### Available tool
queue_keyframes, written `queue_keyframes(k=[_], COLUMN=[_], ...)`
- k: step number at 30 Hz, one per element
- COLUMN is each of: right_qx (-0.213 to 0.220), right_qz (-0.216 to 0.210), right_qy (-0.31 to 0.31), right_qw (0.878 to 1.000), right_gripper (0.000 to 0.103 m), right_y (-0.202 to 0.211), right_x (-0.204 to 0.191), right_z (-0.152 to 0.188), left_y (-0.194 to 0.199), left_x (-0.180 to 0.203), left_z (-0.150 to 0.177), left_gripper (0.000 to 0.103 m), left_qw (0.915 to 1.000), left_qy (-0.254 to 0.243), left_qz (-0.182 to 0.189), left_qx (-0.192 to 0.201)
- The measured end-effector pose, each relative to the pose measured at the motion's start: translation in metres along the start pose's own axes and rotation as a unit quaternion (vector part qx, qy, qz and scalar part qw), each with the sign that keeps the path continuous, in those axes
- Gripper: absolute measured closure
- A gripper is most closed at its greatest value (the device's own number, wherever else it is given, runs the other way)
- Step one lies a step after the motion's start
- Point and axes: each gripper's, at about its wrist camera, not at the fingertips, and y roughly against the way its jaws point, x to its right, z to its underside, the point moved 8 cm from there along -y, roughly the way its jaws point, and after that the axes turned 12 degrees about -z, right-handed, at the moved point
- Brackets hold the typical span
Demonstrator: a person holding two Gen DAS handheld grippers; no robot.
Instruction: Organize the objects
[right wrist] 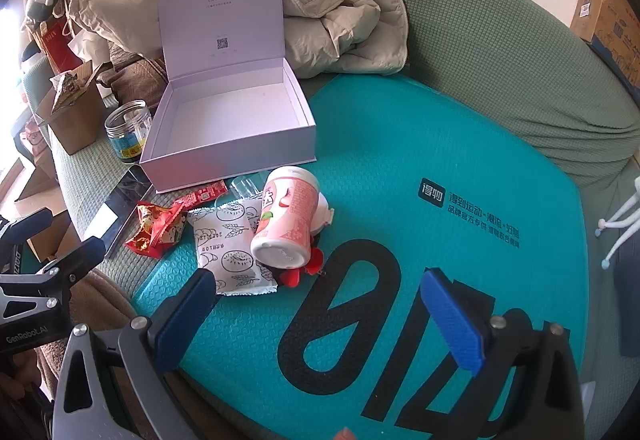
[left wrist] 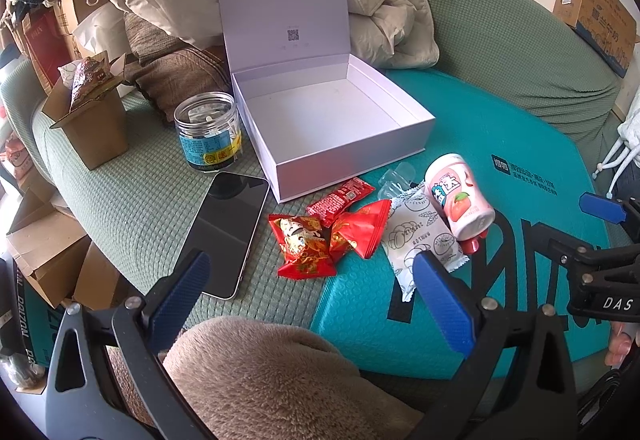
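Note:
An open white box (left wrist: 332, 119) (right wrist: 228, 127) with its lid up stands on the sofa, empty inside. In front of it lie red snack packets (left wrist: 320, 236) (right wrist: 160, 228), a white printed sachet (left wrist: 420, 236) (right wrist: 228, 244), a pink peach bottle (left wrist: 460, 195) (right wrist: 286, 217) on its side and a small clear cup (left wrist: 396, 177) (right wrist: 242, 185). A black phone (left wrist: 224, 236) (right wrist: 120, 207) lies to the left. My left gripper (left wrist: 316, 300) is open and empty, near the packets. My right gripper (right wrist: 320, 320) is open and empty over the teal mailer bag (right wrist: 400, 159), just below the bottle.
A clear jar (left wrist: 208, 131) (right wrist: 128, 131) and a brown carton (left wrist: 88, 119) (right wrist: 72, 115) stand left of the box. A beige jacket (left wrist: 380, 11) (right wrist: 332, 11) is piled behind. A beige fleece (left wrist: 260, 380) lies under my left gripper. Cardboard boxes (left wrist: 592, 11) sit at far right.

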Motion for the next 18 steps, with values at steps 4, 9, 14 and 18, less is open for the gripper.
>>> queue_keyframes(k=[4, 9, 14, 18], right_qx=[-0.001, -0.003, -0.002, -0.004], right_qz=[0.000, 0.000, 0.000, -0.001], right_qy=[0.000, 0.000, 0.001, 0.002], right_qw=[1.000, 1.000, 1.000, 1.000], right_gripper=[0.000, 0.000, 0.000, 0.000], right_y=[-0.0001, -0.0006, -0.0001, -0.0005], right_x=[0.0002, 0.0011, 0.0005, -0.0002], right_z=[-0.0002, 0.0006, 0.0001, -0.0003], left_y=[0.0001, 0.0005, 0.0008, 0.0011], left_x=[0.0002, 0.0005, 0.0007, 0.0008], left_z=[0.0002, 0.0011, 0.0009, 0.0012], left_gripper=[0.001, 0.001, 0.001, 0.001], left_qw=[1.0000, 1.0000, 1.0000, 1.0000], left_qy=[-0.001, -0.002, -0.002, -0.002], left_qz=[0.000, -0.001, 0.000, -0.001], left_qx=[0.000, -0.001, 0.000, -0.001])
